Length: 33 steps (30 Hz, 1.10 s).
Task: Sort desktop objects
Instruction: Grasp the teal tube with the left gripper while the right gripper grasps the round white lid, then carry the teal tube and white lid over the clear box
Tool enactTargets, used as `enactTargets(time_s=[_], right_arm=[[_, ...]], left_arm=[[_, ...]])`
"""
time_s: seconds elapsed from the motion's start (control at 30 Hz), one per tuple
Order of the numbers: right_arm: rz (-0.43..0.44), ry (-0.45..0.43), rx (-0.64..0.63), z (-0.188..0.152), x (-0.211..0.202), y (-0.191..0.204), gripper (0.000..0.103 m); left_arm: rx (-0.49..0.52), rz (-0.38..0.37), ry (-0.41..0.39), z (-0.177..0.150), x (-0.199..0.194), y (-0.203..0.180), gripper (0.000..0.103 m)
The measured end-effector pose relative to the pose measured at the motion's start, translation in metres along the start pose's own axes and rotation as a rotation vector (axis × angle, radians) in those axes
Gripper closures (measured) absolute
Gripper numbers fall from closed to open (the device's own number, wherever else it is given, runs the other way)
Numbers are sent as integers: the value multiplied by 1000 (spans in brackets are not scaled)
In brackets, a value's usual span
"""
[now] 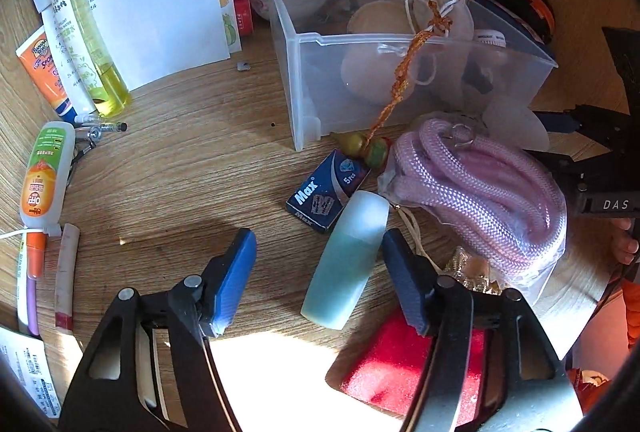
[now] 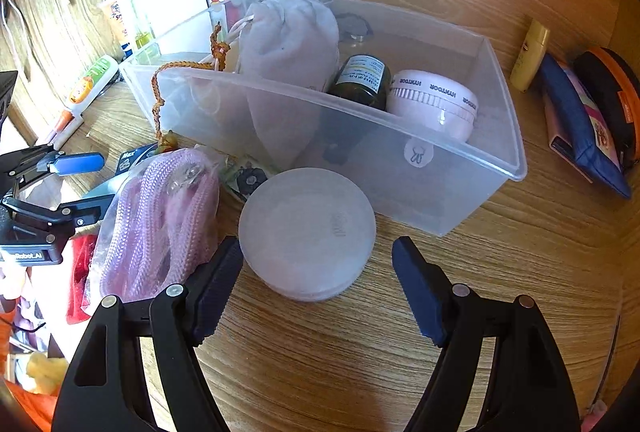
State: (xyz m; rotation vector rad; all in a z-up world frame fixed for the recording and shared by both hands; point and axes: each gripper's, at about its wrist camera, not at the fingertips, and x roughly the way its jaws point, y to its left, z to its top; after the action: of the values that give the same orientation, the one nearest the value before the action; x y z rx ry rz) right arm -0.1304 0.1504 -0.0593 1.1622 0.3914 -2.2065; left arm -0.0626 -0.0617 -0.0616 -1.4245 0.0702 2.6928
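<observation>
My left gripper [image 1: 318, 260] is open just above the wooden desk, its jaws on either side of a pale blue-green bottle [image 1: 346, 260] that lies flat. A blue Max box [image 1: 326, 190] lies just beyond it. My right gripper [image 2: 318, 272] is open around a round frosted white jar [image 2: 307, 232], apart from it on both sides. Behind the jar stands a clear plastic bin [image 2: 460, 168], also in the left wrist view [image 1: 304, 72], holding a white drawstring pouch [image 2: 288, 36], a dark jar [image 2: 362, 78] and a pink fan [image 2: 434, 98]. A bagged pink rope [image 2: 160, 216] lies left of the jar.
Left of the bin lie a yellow spray bottle [image 1: 86, 32], an orange sunscreen tube [image 1: 42, 68], a white repellent bottle [image 1: 44, 172], papers [image 1: 160, 0] and pens. A red pouch [image 1: 400, 364] lies under my left gripper. A yellow tube [image 2: 530, 54] and a blue pouch [image 2: 580, 120] lie right of the bin.
</observation>
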Motion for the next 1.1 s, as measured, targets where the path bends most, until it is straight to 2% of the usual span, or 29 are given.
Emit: enactTargets(time_s=[0.07,0.23,0.27,0.33,0.4,0.67,1.1], right_arm=[[4,4,-1,1,4,2,29],[32,4,19,3,9,2,30],[30,1,22,2,8,1,31],[20,-4,22,2,7,0,40],[33,-6,26,1,7,-2,40],[47,-37,58,-7,-9,-8,40],[19,-146,91,-5,-53,-12,40]], left_arm=[[15,-8,-6,0,-2,-1,49],[18,-14,-29,-8,-3,-8,63],[19,-16,-32,-9,-4,-8,66],[20,-16,-40,-12,-4,-10,73],[19,-14,-42,-14,-4,-11,78],[-19,-26,-62,-15,-14,-6,78],[-49,-50,-203,11,-52,-4,78]])
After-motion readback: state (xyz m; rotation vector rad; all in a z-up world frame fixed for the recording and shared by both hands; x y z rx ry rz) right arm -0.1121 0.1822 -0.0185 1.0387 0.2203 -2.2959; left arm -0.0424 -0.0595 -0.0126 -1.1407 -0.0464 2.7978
